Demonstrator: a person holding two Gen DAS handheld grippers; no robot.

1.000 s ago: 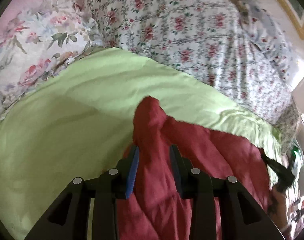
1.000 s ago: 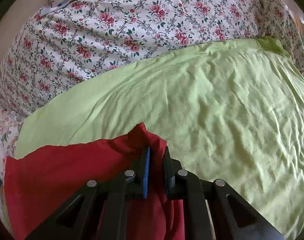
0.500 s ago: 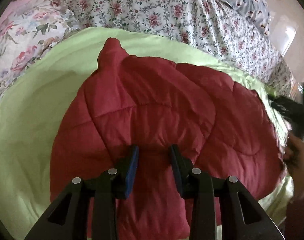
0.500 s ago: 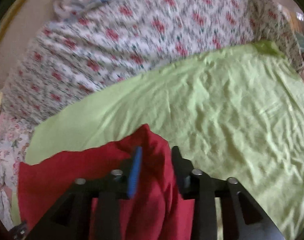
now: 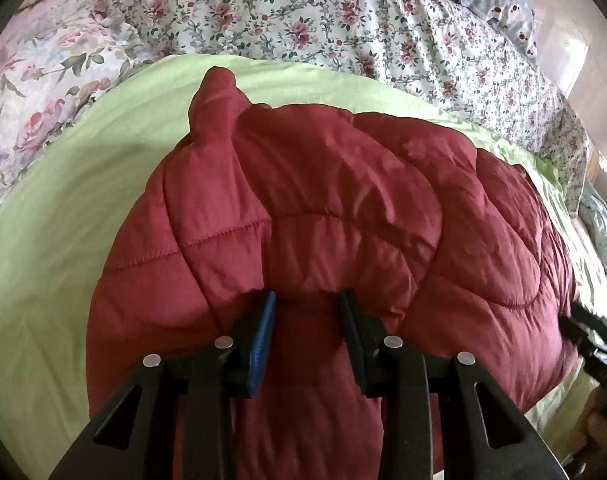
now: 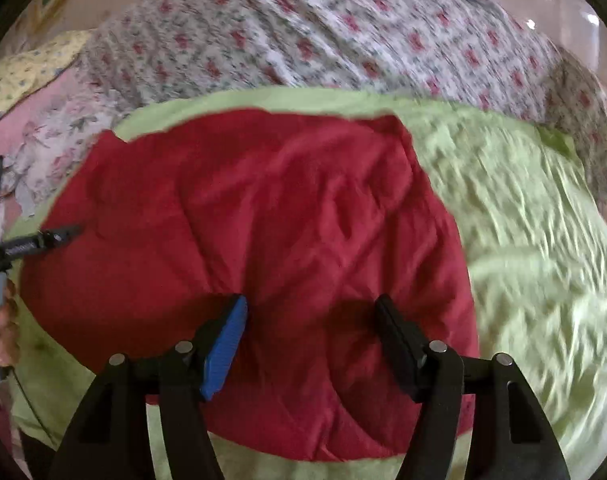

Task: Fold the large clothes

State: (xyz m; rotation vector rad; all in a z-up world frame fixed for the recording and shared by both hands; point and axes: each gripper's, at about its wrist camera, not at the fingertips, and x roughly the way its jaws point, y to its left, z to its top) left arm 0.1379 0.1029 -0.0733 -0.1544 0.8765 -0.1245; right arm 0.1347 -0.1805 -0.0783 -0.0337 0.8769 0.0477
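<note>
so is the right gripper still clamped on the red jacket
No, the right gripper has its jaws spread wide above the red jacket, which lies flat on the green sheet.

Bed under a floral sheet, with a green sheet spread flat over the near part. On the green sheet, a red quilted jacket, bunched and puffy, edges inside the green on all visible sides. Behind it, floral pillows at far left.

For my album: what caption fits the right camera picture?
Open right tool over a red quilt on the green sheet.
</note>
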